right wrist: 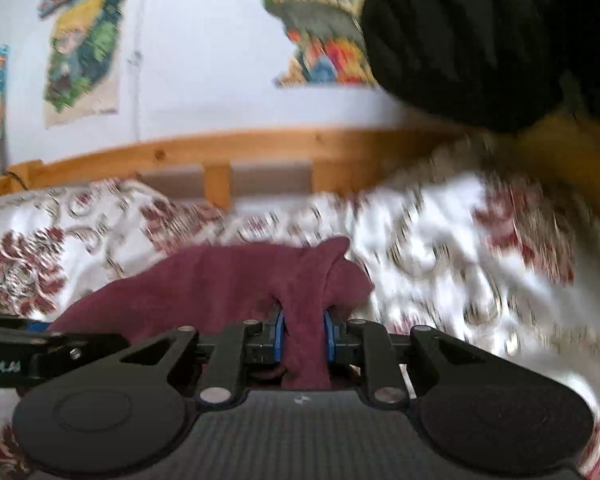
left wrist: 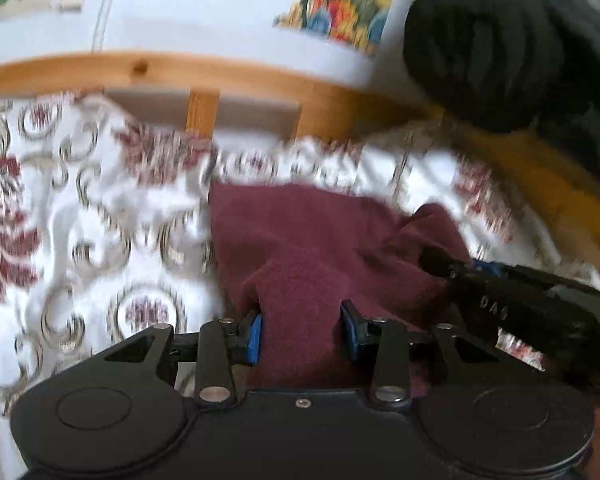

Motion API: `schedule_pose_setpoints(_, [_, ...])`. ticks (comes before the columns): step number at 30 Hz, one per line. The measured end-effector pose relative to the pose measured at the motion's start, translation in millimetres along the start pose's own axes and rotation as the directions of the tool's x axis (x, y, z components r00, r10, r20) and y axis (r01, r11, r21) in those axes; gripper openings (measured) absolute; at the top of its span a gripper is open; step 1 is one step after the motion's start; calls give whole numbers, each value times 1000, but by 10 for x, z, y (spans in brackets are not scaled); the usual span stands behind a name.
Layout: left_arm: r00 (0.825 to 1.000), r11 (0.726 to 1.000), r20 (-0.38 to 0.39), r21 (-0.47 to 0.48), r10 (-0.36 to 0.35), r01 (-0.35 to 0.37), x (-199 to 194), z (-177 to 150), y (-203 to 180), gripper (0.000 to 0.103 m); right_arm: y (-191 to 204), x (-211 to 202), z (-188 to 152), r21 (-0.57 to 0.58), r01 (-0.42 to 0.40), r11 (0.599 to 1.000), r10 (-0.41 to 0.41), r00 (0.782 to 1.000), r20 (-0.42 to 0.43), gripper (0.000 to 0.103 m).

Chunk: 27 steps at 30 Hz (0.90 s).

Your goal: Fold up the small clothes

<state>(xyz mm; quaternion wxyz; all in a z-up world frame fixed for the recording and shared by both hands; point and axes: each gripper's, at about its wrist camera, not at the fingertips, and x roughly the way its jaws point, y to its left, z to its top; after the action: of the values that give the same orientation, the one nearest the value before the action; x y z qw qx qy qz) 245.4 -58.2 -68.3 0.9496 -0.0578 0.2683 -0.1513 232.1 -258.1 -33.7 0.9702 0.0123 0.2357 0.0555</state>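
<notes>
A small maroon garment (left wrist: 308, 248) lies rumpled on the patterned white bedspread (left wrist: 60, 208). My left gripper (left wrist: 301, 330) has its blue pads about a hand-width apart with a thick fold of the maroon cloth between them. My right gripper (right wrist: 305, 338) is shut on a bunched edge of the same garment (right wrist: 220, 276), pinched between its blue pads. In the left wrist view the right gripper (left wrist: 532, 300) shows at the right edge, beside the cloth. In the right wrist view the left gripper (right wrist: 28, 348) shows at the left edge. Both views are motion-blurred.
A wooden bed rail (left wrist: 236, 76) runs along the far side of the bedspread, with a white wall and colourful pictures (right wrist: 84, 44) behind. A dark black garment or pillow (left wrist: 500, 40) hangs at the upper right. A yellow surface (left wrist: 548, 184) lies at the right.
</notes>
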Motion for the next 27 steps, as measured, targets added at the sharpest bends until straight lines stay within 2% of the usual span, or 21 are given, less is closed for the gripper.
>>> schedule_pose_setpoints(2, [1000,1000,-25,-12,9,-9,37,-27,16,41,-77,35,-31,31,23,999,-22,999,-28,22])
schedule_pose_setpoints(6, [998,995,-59,-103,-17,11,53,-46,149,46,-210,18,-94,95,35,995,-30,998,-56,25])
schedule_pose_setpoints(8, [997,991,-76,-135,-18,7,49,-53,184,49,-224,6,-110,100,49,994,-43,997,-65,37])
schedule_pose_setpoints(10, [996,990,-90,-144,1,-13,32,-44,192,57,-252,-37,-137,116,57,992,-49,996,-68,45])
schedule_pose_setpoints(11, [996,990,-94,-142,7,-20,21,-40,191,60,-262,-53,-132,124,61,990,-52,996,-70,50])
schedule_pose_setpoints(13, [995,990,-100,-134,24,-37,2,-26,187,75,-284,-119,-135,137,70,988,-60,996,-72,54])
schedule_pose_setpoints(16, [995,990,-93,-125,47,-59,-72,-21,182,88,-304,-256,-115,151,81,985,-72,995,-65,62])
schedule_pose_setpoints(22, [996,993,-37,-89,76,-79,-336,-8,156,102,-285,-625,-44,153,76,985,-73,997,-25,84])
schedule_pose_setpoints(27, [998,997,0,-29,66,-66,-614,-21,65,102,-231,-1020,24,169,34,985,-37,999,16,97])
